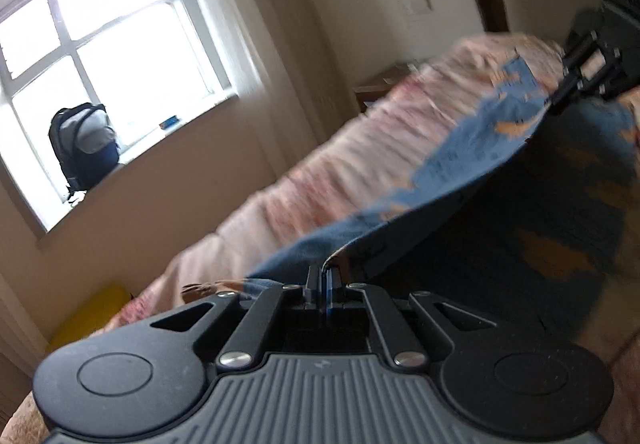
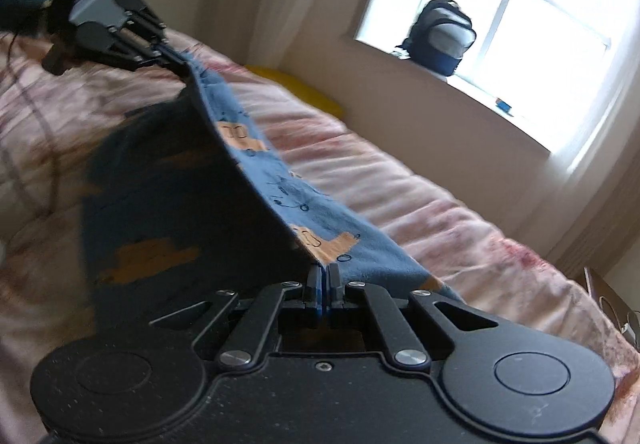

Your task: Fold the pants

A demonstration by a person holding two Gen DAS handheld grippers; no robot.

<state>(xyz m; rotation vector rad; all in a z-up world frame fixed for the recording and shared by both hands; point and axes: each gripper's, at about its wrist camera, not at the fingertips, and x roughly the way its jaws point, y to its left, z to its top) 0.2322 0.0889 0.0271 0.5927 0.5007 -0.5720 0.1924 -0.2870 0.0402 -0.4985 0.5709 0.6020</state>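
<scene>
Currently I'm pinching the pants (image 2: 256,179) with both grippers, left gripper (image 1: 323,280) and right gripper (image 2: 324,278) pressed together on one raised edge, fabric hanging toward six o'clock over the bed (image 2: 400,179); folding seems barely begun.

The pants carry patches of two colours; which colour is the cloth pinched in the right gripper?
Blue. The right gripper is shut on the blue ground cloth of the pants; the nearest orange patch lies just beyond its fingertips.
</scene>
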